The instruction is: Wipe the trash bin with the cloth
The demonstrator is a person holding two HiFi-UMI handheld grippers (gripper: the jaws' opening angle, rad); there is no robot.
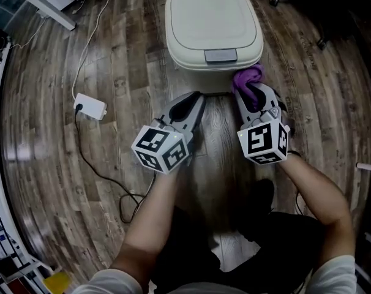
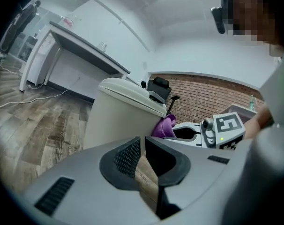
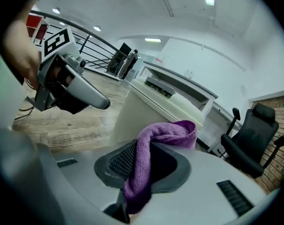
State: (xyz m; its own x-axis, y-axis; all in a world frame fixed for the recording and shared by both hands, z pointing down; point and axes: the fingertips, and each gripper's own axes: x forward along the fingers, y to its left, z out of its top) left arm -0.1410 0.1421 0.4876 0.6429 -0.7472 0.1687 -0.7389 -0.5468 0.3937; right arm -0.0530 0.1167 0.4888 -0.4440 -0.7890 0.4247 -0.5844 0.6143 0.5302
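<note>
- As you look down at the wooden floor (image 1: 112, 60), your two grippers sit side by side nearest you, both aimed at the trash bin (image 1: 213, 23).
- Your left gripper (image 1: 194, 98) has its jaws drawn together on nothing. Its own view shows just a thin slit between them.
- Your right gripper (image 1: 250, 92) is clamped on the purple cloth (image 1: 248, 78).
- The right gripper view shows what the head view cannot. The cloth's long axis follows the jaws, running from deep between them up past the tips and folding over toward the bin.
- From above, that bunched end lies just beside the bin's front right corner. You cannot tell whether it touches.
- The bin stands upright with its cream lid shut. The lid's long axis runs away from you, and a grey latch (image 1: 221, 56) is on the near edge.
- Only the left gripper view shows the bin's plain side wall.
- To the left, a white power adapter (image 1: 90, 106) lies on its cable.
- Farther off, the gripper views show a bench (image 2: 85, 55) and a black office chair (image 3: 252, 135).
</note>
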